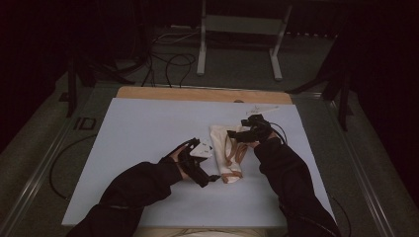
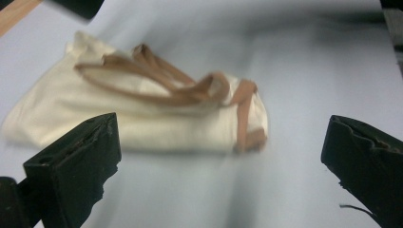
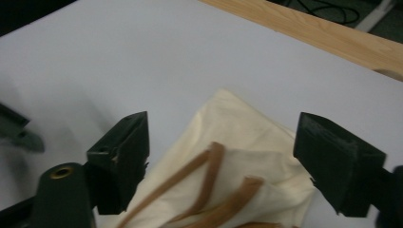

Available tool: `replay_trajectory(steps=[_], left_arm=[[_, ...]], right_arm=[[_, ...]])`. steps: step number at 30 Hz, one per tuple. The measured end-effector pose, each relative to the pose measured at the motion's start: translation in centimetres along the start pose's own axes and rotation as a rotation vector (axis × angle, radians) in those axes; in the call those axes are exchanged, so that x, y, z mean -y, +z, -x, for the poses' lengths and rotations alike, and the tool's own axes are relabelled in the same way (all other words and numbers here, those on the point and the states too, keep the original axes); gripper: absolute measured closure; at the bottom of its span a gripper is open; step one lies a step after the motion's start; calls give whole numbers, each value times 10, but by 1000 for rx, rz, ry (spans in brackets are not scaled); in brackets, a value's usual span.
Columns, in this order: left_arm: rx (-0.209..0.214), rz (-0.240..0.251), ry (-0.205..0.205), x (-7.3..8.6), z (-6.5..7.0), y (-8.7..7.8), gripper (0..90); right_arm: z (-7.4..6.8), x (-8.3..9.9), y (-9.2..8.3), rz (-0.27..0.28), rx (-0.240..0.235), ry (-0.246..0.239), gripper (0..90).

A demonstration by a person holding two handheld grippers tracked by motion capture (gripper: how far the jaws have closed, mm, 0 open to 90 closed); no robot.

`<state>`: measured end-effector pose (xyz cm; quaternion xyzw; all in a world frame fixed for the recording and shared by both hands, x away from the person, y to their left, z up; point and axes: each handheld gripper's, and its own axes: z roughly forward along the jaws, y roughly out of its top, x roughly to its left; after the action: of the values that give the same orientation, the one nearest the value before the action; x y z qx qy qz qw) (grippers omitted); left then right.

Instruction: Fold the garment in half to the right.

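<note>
Dim floor, loose black cables and a pale metal frame (image 1: pixel 237 29) surround a wooden table (image 1: pixel 197 94) covered by a light blue-white sheet (image 1: pixel 148 128).

On that sheet the left gripper (image 1: pixel 213 177) sits low at centre, held by a dark-sleeved hand, its tip close to the near end of a folded cream cloth bag (image 1: pixel 222 143) with brown straps (image 1: pixel 231 150). In the left gripper view its jaws stand wide apart with nothing between them; the bag (image 2: pixel 119 114) lies ahead of them on the sheet (image 2: pixel 309 71), nearer the left jaw, with the straps (image 2: pixel 190 90) draped along its top and one wrapped round its right end. That picture is blurred.

The right gripper (image 1: pixel 236 133) hangs over the far right part of the bag, just above the straps. In the right gripper view its jaws are also spread wide and grip nothing; the bag's corner (image 3: pixel 247 137) lies between and below them, and three brown strap ends (image 3: pixel 209 190) run toward the bottom edge. Whether either jaw touches the cloth cannot be told. Beyond the bag lies bare sheet (image 3: pixel 142 57), then the table's wooden edge (image 3: pixel 332 38).

Part of the left gripper (image 3: pixel 19 133) shows at the left margin of that view.
</note>
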<state>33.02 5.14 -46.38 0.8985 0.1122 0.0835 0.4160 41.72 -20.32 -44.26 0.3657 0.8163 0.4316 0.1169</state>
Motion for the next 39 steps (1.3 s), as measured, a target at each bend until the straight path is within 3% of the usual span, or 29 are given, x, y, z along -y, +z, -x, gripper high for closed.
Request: replay_trajectory(steps=[4, 8, 10, 15, 17, 20, 23, 25, 39], left_arm=[[-51, 29, -32, 18, 5, -18, 8], [-112, 66, -79, 37, 11, -34, 8], [-145, 67, -96, 47, 15, -39, 8], [-185, 52, -139, 75, 21, -48, 8], [-194, 54, -166, 85, 23, -49, 8], [-201, 48, -188, 97, 26, -52, 8], [-205, 53, -209, 104, 28, -55, 8], [-208, 67, -220, 106, 28, -56, 8], [-264, 111, -232, 109, 24, -60, 8]], right_arm=[[-10, -1, 1, -5, 8, -1, 331], [-19, 2, 12, -44, 39, -30, 374], [-19, 5, 19, -62, 72, -30, 391], [-15, 12, 38, -115, 70, -4, 403], [-13, 15, 46, -138, 71, 7, 444], [-12, 17, 50, -148, 89, 19, 615], [-10, 16, 47, -145, 93, 16, 804], [-10, 15, 44, -141, 94, 8, 874], [2, 13, 13, -103, 119, -11, 889]])
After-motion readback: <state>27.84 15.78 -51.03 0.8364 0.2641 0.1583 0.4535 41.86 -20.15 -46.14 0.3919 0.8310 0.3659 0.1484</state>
